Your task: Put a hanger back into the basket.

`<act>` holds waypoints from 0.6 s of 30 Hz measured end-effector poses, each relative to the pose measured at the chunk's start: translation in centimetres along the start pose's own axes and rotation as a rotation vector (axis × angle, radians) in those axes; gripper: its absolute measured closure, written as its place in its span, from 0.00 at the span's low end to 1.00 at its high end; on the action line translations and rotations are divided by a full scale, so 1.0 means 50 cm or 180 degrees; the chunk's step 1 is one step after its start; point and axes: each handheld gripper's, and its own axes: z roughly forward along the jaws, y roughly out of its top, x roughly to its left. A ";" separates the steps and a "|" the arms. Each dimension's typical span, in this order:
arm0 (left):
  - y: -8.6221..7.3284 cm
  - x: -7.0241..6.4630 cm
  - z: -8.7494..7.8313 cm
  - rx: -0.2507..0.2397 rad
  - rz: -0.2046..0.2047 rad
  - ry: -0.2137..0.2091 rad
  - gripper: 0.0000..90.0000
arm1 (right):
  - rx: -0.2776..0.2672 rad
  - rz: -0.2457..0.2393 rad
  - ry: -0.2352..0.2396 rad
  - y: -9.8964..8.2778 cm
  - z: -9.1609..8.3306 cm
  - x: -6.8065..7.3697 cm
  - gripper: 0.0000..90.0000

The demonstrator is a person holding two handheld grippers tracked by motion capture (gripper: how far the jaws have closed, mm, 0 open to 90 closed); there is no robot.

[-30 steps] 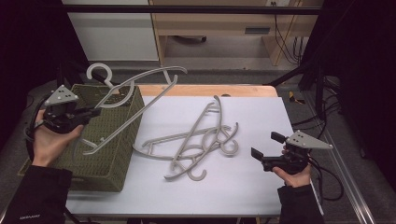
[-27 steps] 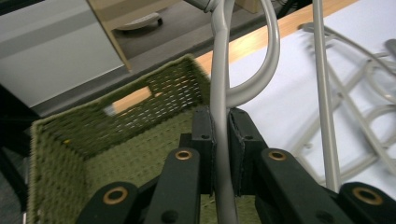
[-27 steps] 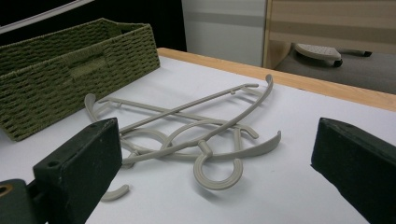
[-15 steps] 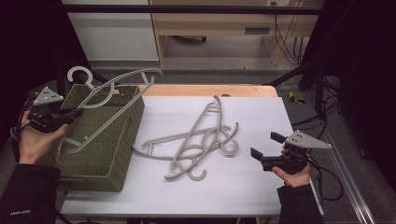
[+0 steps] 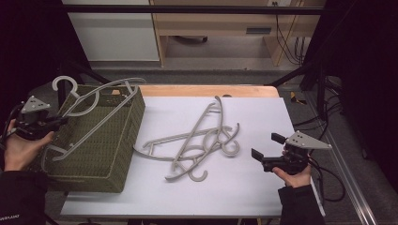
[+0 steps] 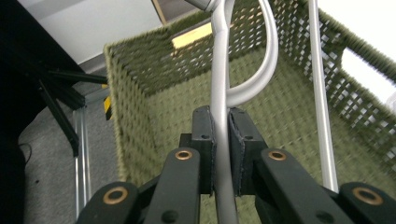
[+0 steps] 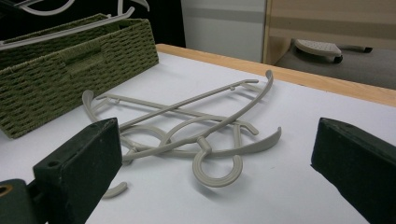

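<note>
The left gripper (image 5: pixel 56 123) is clamped on a grey hanger (image 5: pixel 94 110), its jaws pinching the hanger's thin bar in the left gripper view, and holds it across the open green woven basket (image 5: pixel 101 161) at the left of the surface (image 5: pixel 263 112). This looks like the placing step of loading hangers into the basket: the next move likely calls for lowering the hanger until it lies inside the walls, then letting go. The right gripper (image 5: pixel 265 152) hovers with jaws spread wide and empty, facing the tangled pile of hangers (image 5: pixel 197 143) on the surface, near enough to reach for one.
</note>
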 end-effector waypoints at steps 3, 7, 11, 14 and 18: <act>-0.013 0.008 -0.001 0.0032 -0.0010 0.0026 0.91 | 0.0007 -0.0006 -0.0008 0.000 0.000 0.000 0.02; -0.015 0.014 -0.003 0.0010 -0.0034 0.0039 0.91 | 0.0006 -0.0007 -0.0008 0.000 0.000 -0.001 0.02; -0.015 0.014 0.003 0.0127 0.0064 0.0127 0.91 | 0.0006 -0.0008 -0.0005 0.000 0.000 0.000 0.02; -0.021 0.020 0.006 0.0113 0.0046 0.0123 0.91 | 0.0011 -0.0030 0.0011 0.000 -0.002 -0.002 0.02; -0.028 0.025 0.013 0.0114 0.0040 0.0128 0.91 | 0.0013 -0.0029 0.0010 0.000 -0.002 -0.002 0.02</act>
